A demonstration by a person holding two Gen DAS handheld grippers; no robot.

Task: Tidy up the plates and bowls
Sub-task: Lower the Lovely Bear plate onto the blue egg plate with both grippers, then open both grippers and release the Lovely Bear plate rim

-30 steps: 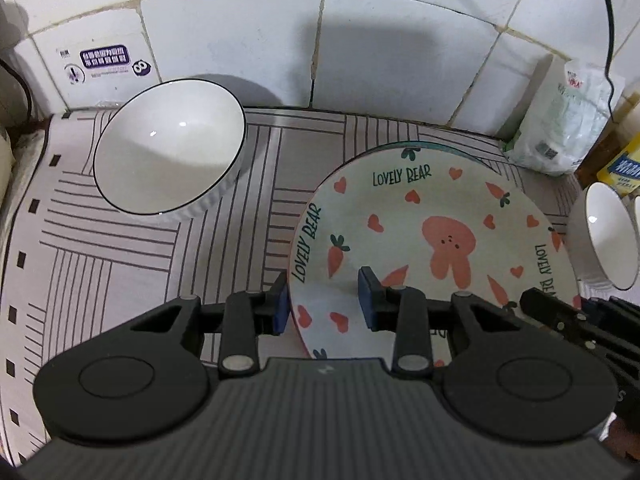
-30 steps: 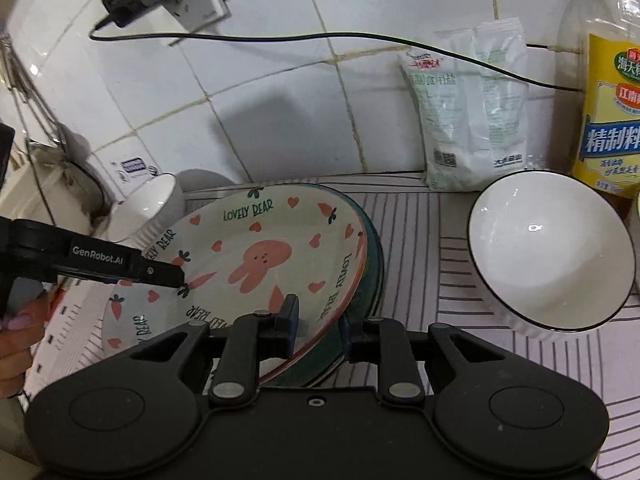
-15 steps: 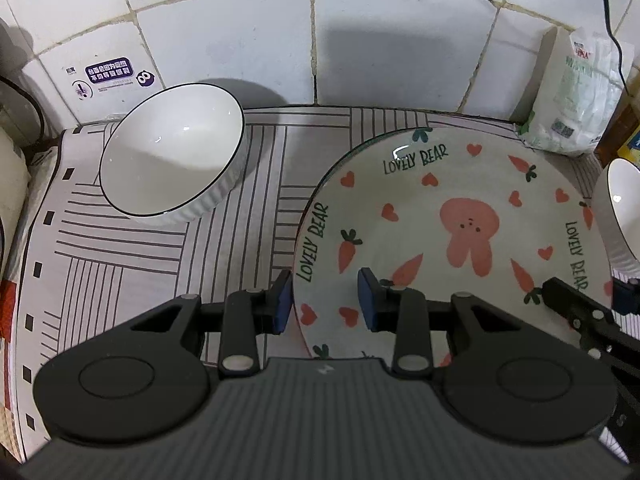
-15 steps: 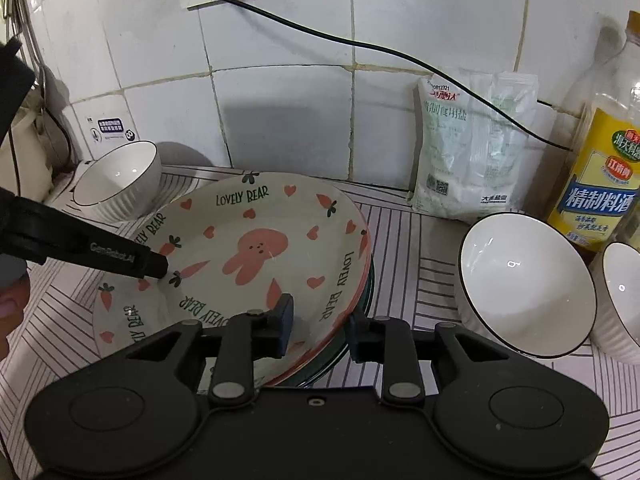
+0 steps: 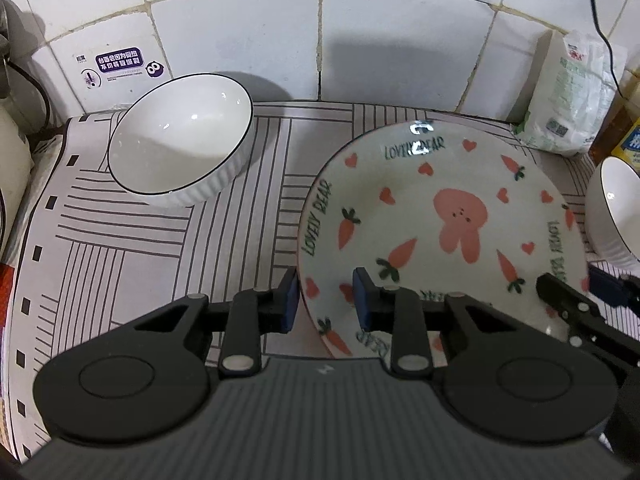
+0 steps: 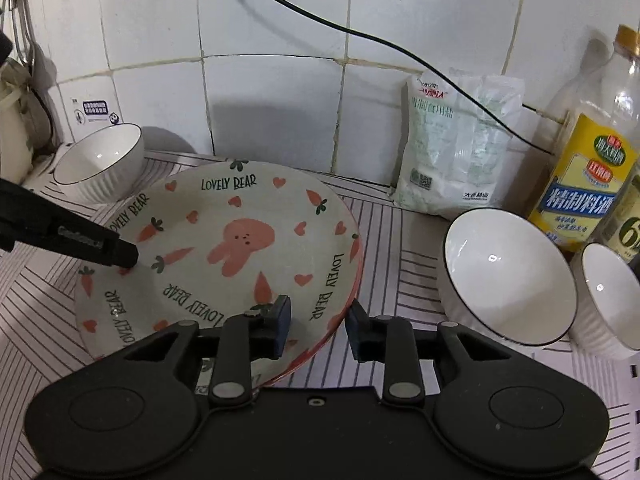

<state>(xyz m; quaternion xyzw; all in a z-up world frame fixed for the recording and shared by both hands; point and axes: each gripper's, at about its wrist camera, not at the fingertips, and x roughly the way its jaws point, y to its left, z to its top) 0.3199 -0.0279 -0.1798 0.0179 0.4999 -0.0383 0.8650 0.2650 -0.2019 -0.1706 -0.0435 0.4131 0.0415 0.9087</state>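
Observation:
A cream plate with a pink rabbit, carrots and "LOVELY BEAR" lettering lies on the striped mat; it also shows in the right wrist view. My left gripper is open with its jaws astride the plate's near left rim. My right gripper is open astride the plate's near right rim. A white ribbed bowl with a black rim stands at the back left. Two similar bowls stand to the right of the plate.
A white salt bag leans on the tiled wall behind. A yellow-labelled bottle stands at the far right. A black cable hangs across the wall from a socket. A cream appliance sits at the far left.
Both grippers have drawn back and risen a little with the plate between their jaws. The green plate beneath the rabbit plate no longer shows.

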